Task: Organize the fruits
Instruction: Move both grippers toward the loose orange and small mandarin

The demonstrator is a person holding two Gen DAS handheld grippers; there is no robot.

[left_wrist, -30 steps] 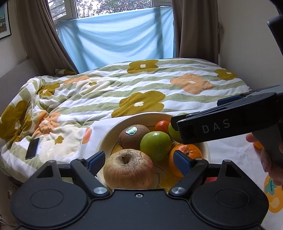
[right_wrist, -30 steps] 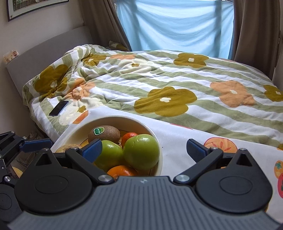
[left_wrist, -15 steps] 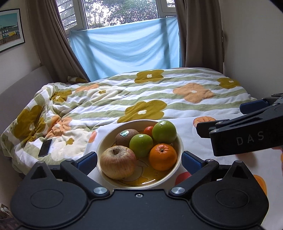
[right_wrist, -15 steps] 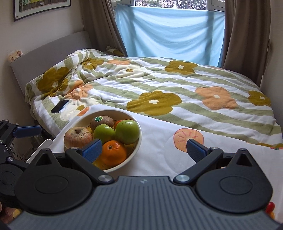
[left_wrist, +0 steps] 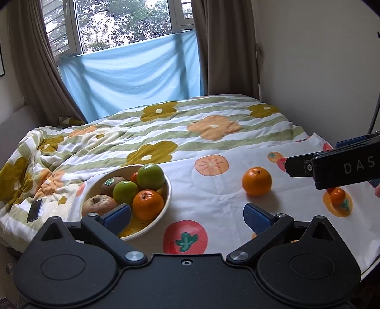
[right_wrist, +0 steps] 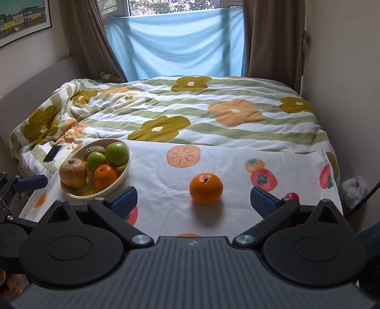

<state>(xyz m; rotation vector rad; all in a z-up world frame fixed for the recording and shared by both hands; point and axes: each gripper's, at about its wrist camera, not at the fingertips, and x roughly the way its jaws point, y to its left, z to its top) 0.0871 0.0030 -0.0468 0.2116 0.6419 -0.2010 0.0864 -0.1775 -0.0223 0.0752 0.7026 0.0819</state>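
Your two wrist cameras, left beside right, both look obliquely down from close above the printed cloth (left_wrist: 213, 197) toward the window (right_wrist: 173, 4), sharing the fruit bowl (left_wrist: 169, 190), loose orange (right_wrist: 206, 188) and bed (right_wrist: 180, 118).

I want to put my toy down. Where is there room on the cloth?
Free: the cloth between the bowl and the loose orange, and past that orange toward the bedspread. Crowded: the bowl, heaped with fruit.
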